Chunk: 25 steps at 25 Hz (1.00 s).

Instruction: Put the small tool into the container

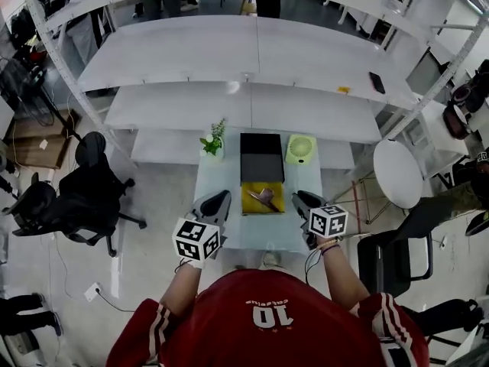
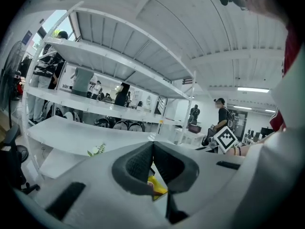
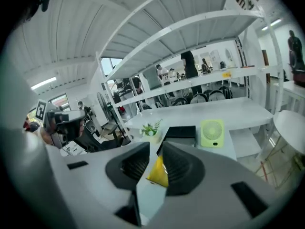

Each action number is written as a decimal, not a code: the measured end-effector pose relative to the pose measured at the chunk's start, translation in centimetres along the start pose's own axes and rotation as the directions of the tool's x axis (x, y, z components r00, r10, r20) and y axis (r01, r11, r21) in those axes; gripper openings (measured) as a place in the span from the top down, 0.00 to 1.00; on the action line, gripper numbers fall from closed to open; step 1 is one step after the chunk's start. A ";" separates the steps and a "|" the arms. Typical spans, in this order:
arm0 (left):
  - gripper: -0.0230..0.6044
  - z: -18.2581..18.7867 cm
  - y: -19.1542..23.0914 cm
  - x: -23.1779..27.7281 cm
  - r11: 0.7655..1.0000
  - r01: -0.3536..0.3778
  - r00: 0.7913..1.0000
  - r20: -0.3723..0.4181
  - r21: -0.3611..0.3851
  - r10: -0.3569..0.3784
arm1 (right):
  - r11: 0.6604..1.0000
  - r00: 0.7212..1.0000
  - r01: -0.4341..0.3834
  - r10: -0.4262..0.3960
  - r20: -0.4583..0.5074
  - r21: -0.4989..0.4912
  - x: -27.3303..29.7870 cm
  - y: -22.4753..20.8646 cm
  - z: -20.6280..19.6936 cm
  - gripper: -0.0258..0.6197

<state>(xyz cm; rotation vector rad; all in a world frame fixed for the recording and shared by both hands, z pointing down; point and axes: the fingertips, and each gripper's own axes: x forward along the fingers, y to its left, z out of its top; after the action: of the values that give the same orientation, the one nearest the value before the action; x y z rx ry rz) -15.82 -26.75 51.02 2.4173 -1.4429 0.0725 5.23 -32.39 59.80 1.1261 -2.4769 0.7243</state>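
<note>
A small brownish hand tool [image 1: 263, 197] lies on a yellow pad [image 1: 250, 205] in the middle of a narrow pale table [image 1: 260, 237]. Just behind the pad stands a black box-like container [image 1: 262, 157], also in the right gripper view [image 3: 181, 131]. My left gripper [image 1: 216, 202] hovers at the pad's left side, jaw tips touching, nothing held [image 2: 153, 147]. To the pad's right my right gripper [image 1: 306, 201] hangs with a narrow gap between its jaws [image 3: 159, 149]; the yellow pad [image 3: 159, 173] shows through it. Neither gripper touches the tool.
A small potted plant [image 1: 215, 140] stands at the table's back left, a green fan [image 1: 301, 149] at the back right. A black office chair [image 1: 84, 189] is on the left, a round white table [image 1: 397, 173] and a dark chair [image 1: 393, 262] on the right. White shelving rises behind.
</note>
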 end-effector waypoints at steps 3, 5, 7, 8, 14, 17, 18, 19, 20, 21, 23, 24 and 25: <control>0.96 0.4 -0.6 -0.8 1.000 0.030 0.999 0.011 0.001 -0.030 | 1.000 0.999 -0.019 0.018 0.050 0.020 -1.7 2.1 0.9 0.84; 0.96 1.0 -0.7 -1.5 0.999 0.039 0.999 0.025 -0.004 -0.039 | 1.000 0.996 -0.026 0.025 0.084 0.010 -2.9 3.6 1.7 0.84; 0.96 1.9 -0.8 -1.9 0.999 0.046 0.998 0.041 0.001 -0.046 | 1.000 0.992 -0.021 0.023 0.121 -0.014 -4.2 4.8 2.7 0.84; 0.96 2.4 -1.0 -2.0 0.999 0.053 0.997 0.047 0.007 -0.053 | 1.000 0.990 -0.019 0.022 0.142 -0.022 -4.9 5.3 3.4 0.84; 0.96 6.3 -3.4 -2.3 0.991 0.124 0.987 0.098 0.055 -0.129 | 1.000 0.960 -0.017 0.023 0.280 -0.023 -9.3 8.0 8.1 0.85; 0.96 8.7 -4.3 -2.6 0.986 0.145 0.978 0.140 0.076 -0.155 | 0.998 0.942 -0.002 0.020 0.336 -0.056 -11.0 9.1 10.2 0.85; 0.96 9.6 -4.5 -2.8 0.985 0.155 0.974 0.158 0.070 -0.165 | 0.998 0.934 -0.003 0.024 0.355 -0.058 -11.6 9.4 10.8 0.85; 0.96 10.4 -4.7 -3.2 0.984 0.166 0.968 0.180 0.059 -0.174 | 0.998 0.926 -0.010 0.030 0.375 -0.055 -12.1 9.8 11.4 0.85; 0.96 11.2 -4.8 -3.6 0.983 0.175 0.963 0.202 0.048 -0.181 | 0.998 0.918 -0.017 0.036 0.395 -0.053 -12.6 10.2 12.0 0.85; 0.96 12.0 -4.8 -4.1 0.983 0.180 0.957 0.222 0.041 -0.185 | 0.998 0.910 -0.020 0.042 0.413 -0.057 -13.1 10.6 12.6 0.85; 0.96 13.5 -4.9 -5.0 0.983 0.176 0.950 0.253 0.047 -0.182 | 0.997 0.895 -0.012 0.047 0.444 -0.080 -14.0 11.4 13.8 0.85; 0.96 14.1 -4.9 -5.4 0.984 0.168 0.948 0.262 0.063 -0.178 | 0.995 0.888 -0.001 0.045 0.457 -0.097 -14.5 11.8 14.4 0.85; 0.96 14.7 -4.8 -5.8 0.984 0.158 0.947 0.270 0.084 -0.175 | 0.993 0.882 0.015 0.041 0.469 -0.115 -14.9 12.1 15.0 0.85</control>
<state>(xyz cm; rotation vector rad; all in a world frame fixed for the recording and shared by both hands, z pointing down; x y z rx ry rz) -16.27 -24.13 34.74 2.6749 -1.3543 -0.2752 4.14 -25.17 36.57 1.3753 -2.8782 0.3240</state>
